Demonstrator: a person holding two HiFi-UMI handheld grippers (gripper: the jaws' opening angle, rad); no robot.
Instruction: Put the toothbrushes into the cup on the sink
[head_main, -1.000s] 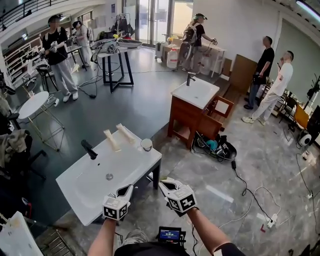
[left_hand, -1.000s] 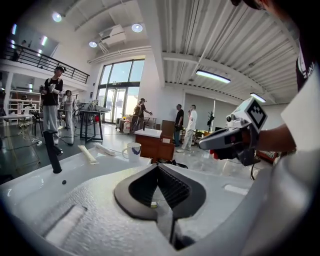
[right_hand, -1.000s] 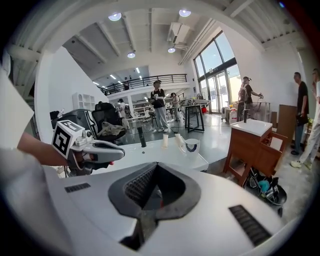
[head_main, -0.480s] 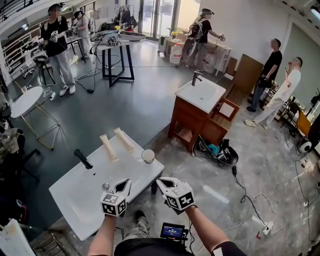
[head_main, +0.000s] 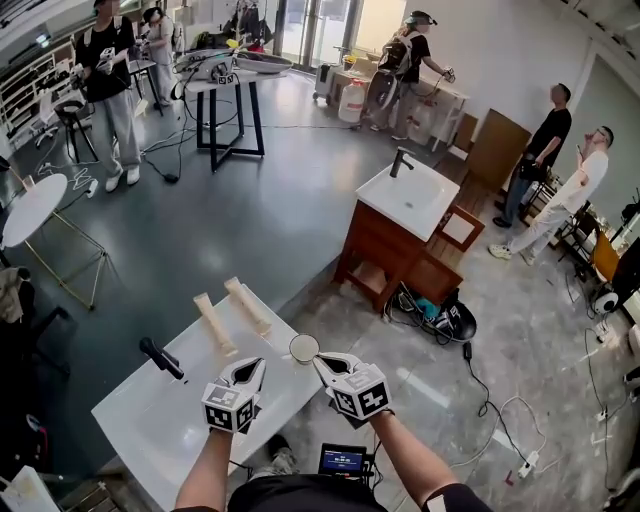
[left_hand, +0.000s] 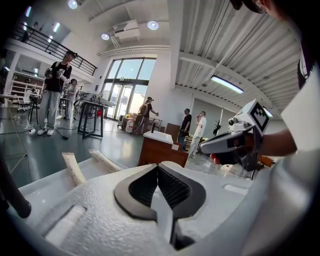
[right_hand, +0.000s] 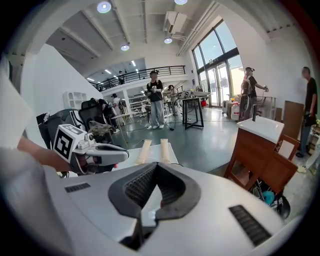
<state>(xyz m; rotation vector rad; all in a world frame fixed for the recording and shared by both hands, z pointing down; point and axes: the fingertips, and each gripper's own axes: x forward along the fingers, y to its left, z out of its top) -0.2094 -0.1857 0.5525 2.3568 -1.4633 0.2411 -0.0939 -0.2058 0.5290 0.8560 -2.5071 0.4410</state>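
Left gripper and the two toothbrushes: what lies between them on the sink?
In the head view, only bare white sink lies between the left gripper and the toothbrushes; the cup stands off to the right.

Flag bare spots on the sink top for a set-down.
Free: the sink surface between faucet and left claw; the strip between faucet and toothbrushes. Crowded: the right corner, where the cup sits close to the right claw.
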